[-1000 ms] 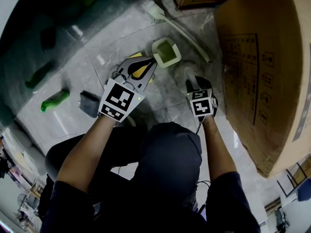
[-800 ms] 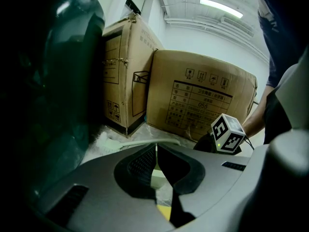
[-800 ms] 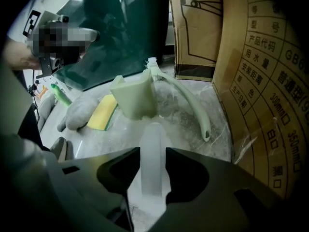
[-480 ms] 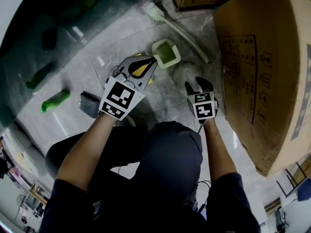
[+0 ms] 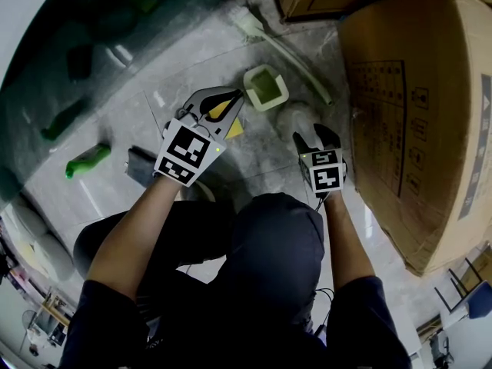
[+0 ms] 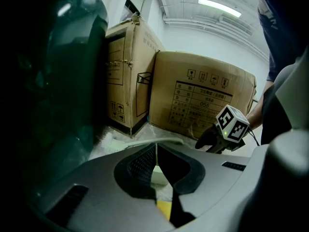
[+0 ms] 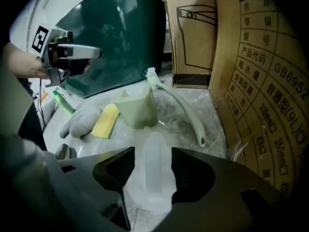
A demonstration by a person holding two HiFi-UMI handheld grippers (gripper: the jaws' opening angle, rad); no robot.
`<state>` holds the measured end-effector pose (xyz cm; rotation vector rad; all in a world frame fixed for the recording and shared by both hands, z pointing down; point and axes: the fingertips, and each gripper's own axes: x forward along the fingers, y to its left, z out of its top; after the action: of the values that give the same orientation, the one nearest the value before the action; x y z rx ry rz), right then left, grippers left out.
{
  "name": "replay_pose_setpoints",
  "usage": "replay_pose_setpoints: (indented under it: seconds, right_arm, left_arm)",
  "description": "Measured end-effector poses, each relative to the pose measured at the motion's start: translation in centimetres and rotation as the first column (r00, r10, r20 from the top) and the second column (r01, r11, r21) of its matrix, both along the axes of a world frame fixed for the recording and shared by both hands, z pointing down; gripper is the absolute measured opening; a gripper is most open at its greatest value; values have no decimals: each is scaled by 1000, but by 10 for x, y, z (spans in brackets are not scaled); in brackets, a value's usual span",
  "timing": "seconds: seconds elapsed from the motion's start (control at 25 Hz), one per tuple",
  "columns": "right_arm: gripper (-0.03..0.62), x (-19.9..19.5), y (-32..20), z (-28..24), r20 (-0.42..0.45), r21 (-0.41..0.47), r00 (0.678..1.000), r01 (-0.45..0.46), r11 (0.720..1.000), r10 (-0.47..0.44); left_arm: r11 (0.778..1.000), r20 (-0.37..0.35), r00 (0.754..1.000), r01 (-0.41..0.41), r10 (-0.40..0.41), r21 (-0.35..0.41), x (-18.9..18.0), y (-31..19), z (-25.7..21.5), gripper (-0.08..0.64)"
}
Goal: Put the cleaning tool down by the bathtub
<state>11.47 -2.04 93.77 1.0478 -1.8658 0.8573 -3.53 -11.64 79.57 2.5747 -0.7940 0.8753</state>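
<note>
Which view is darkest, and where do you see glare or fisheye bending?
Left gripper view is darkest: the bathtub blacks out its left side, while the ceiling light glares. Head view bows the cardboard box edges. Right gripper view is evenly lit, with black corners.

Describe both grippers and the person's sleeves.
Left gripper and right gripper: grey shells, black ribbed pads, each topped by a white cube with black square markers. A thin cable trails from the right one, whose jaws have just been opening, a pale tool between them. Short dark sleeves.
</note>
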Motion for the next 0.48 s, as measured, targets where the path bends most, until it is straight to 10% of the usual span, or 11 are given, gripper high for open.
replay_pose_setpoints:
  seconds: [0.48]
  right_arm:
    - [242,-4,-4,-96,6,67,1000,2,998,-2]
  left_arm:
    - [1000,57,998,2,-2,0,-43,-7,-46,36]
